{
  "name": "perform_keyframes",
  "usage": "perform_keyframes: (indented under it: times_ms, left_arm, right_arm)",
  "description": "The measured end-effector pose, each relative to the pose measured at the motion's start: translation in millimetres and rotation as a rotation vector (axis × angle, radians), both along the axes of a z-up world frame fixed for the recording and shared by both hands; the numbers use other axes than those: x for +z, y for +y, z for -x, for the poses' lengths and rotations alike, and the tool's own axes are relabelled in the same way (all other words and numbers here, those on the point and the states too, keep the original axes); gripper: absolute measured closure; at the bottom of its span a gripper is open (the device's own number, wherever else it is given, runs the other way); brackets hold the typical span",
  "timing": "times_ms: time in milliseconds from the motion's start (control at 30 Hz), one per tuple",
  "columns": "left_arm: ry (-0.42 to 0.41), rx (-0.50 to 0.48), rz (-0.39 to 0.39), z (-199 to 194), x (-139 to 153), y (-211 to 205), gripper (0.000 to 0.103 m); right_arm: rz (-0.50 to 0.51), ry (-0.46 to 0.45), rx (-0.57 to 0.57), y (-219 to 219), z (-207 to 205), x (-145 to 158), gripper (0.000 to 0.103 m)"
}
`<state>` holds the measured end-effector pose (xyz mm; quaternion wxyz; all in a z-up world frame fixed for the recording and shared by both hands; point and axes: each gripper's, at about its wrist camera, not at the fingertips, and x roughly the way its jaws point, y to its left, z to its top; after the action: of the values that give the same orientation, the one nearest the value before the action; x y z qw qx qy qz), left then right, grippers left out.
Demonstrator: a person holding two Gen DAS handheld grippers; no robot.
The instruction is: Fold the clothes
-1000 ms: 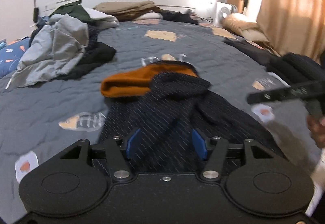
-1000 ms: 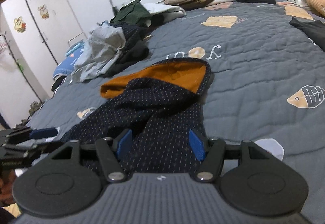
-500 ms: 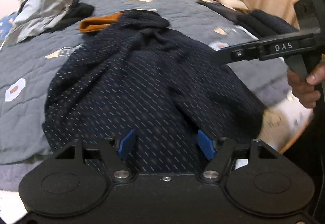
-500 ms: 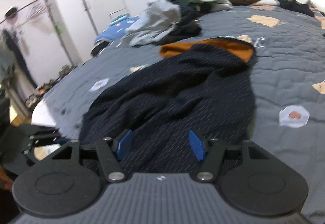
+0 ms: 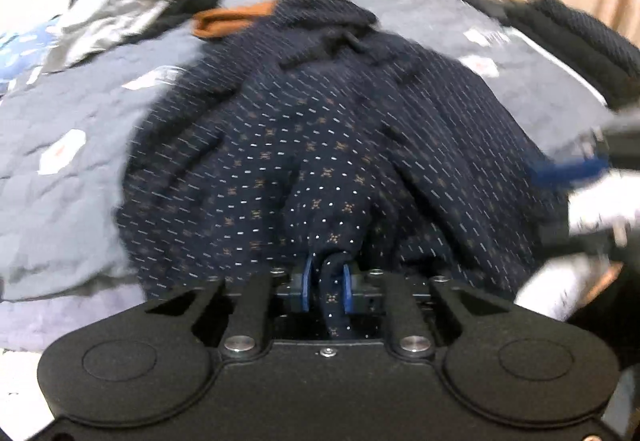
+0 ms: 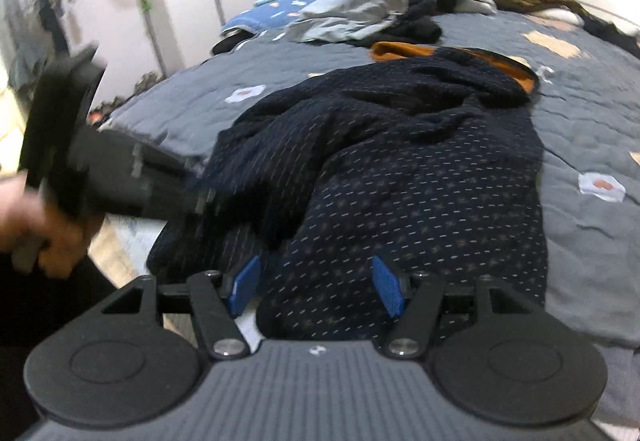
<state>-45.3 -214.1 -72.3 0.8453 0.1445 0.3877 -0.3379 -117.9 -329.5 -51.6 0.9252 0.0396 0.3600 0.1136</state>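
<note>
A navy dotted hooded garment with an orange lining (image 5: 320, 129) lay crumpled near the edge of the grey quilted bedspread (image 5: 60, 209). The left gripper (image 5: 326, 287) had its blue pads pinched onto a fold of the garment's hem, while the right gripper (image 6: 316, 287) hovered over the hem with pads spread apart and nothing between them
</note>
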Motion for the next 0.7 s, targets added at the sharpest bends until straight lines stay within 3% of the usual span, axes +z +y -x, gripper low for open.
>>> perform_keyframes:
  times_ms: [200, 467, 600, 667, 700]
  left_arm:
    - [0.026, 0.138, 0.069, -32, 14, 23, 0.088]
    - [0.054, 0.157, 0.078, -35, 12, 24, 0.088]
    - [0.070, 0.167, 0.089, -36, 11, 26, 0.087]
    - [0.073, 0.168, 0.090, -37, 11, 26, 0.086]
    - [0.075, 0.170, 0.092, -37, 11, 25, 0.085]
  right_arm:
    - [0.160, -0.010, 0.075, 26, -3, -13, 0.041]
    - [0.377, 0.013, 0.161, 61, -6, -38, 0.041]
    - [0.422, 0.051, 0.164, 58, -10, -49, 0.042]
    - [0.430, 0.051, 0.170, 55, -9, -51, 0.048]
    - [0.424, 0.053, 0.172, 53, -9, -51, 0.057]
